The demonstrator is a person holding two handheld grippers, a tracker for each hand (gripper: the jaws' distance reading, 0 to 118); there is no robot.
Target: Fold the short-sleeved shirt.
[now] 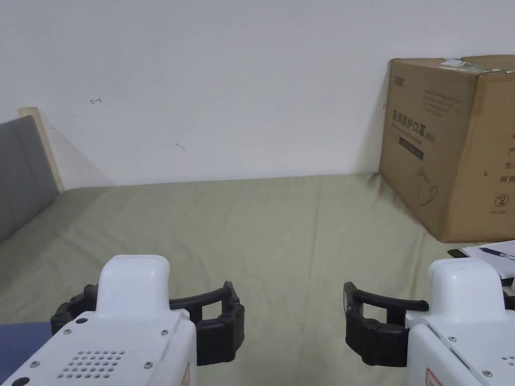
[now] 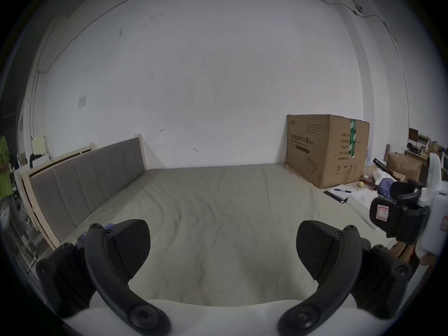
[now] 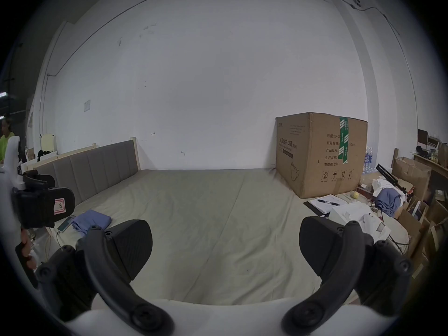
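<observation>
A blue short-sleeved shirt [image 3: 91, 221] lies bunched on the olive sheet near the bed's left front corner; a patch of the shirt [image 1: 20, 347] shows at the lower left of the head view. My left gripper [image 1: 160, 291] hovers over the sheet just right of it, jaws wide apart and empty. My right gripper [image 1: 427, 296] is level with it farther right, also open and empty. In the left gripper view its own jaws [image 2: 223, 232] frame bare sheet. The right gripper's own jaws [image 3: 225, 229] do the same in its view.
The bed sheet [image 1: 281, 231] stretches to a white wall. A grey headboard [image 1: 22, 171] stands on the left and a big cardboard box [image 1: 452, 146] at the back right. Papers with a pen [image 1: 495, 251] lie by the box. A phone [image 3: 66, 223] lies beside the shirt.
</observation>
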